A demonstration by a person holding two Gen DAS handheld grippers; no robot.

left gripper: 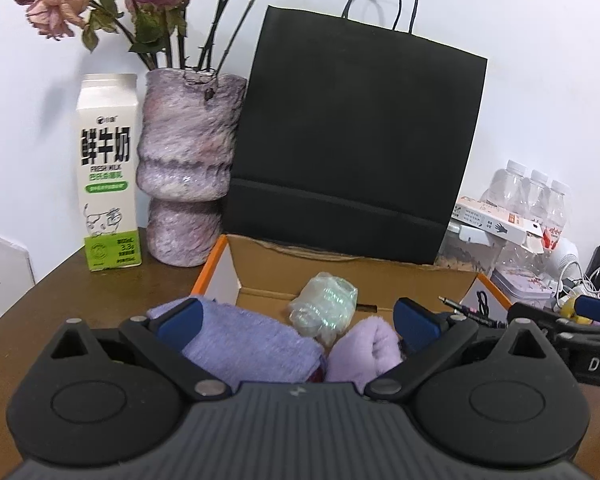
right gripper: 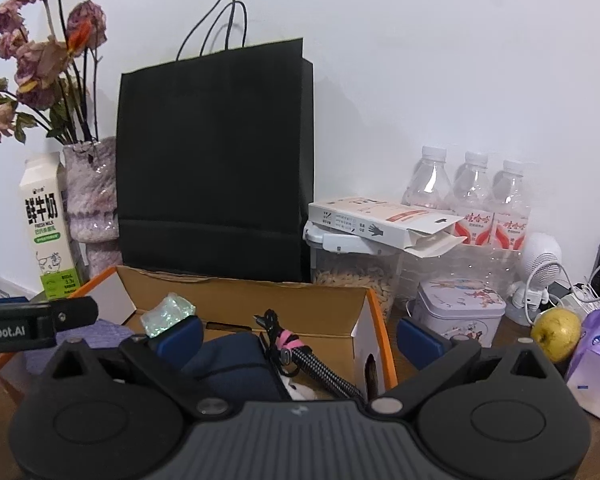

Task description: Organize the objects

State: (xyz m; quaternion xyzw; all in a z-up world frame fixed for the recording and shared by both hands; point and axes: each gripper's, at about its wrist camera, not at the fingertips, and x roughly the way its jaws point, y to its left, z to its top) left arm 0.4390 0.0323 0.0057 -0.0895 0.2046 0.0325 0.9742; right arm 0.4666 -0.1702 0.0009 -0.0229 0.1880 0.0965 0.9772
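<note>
An open cardboard box [left gripper: 340, 276] with orange edges sits on the brown table. My left gripper [left gripper: 296, 324] hovers open over it. Between its blue pads lie a folded purple towel [left gripper: 248, 340], a lilac fuzzy cloth [left gripper: 364, 356] and a clear iridescent packet [left gripper: 324, 308]. My right gripper [right gripper: 300, 338] is open over the box's [right gripper: 300, 304] right half, above a dark blue pouch [right gripper: 232, 364] and a black braided cable [right gripper: 316, 368] with a pink tie. Neither gripper holds anything.
A black paper bag [right gripper: 216, 160] stands right behind the box. A milk carton [left gripper: 108, 176] and a vase [left gripper: 188, 168] of dried roses are at the left. Water bottles [right gripper: 472, 196], a grain jar [right gripper: 352, 276], a tin [right gripper: 460, 312], an apple [right gripper: 556, 334] and cables crowd the right.
</note>
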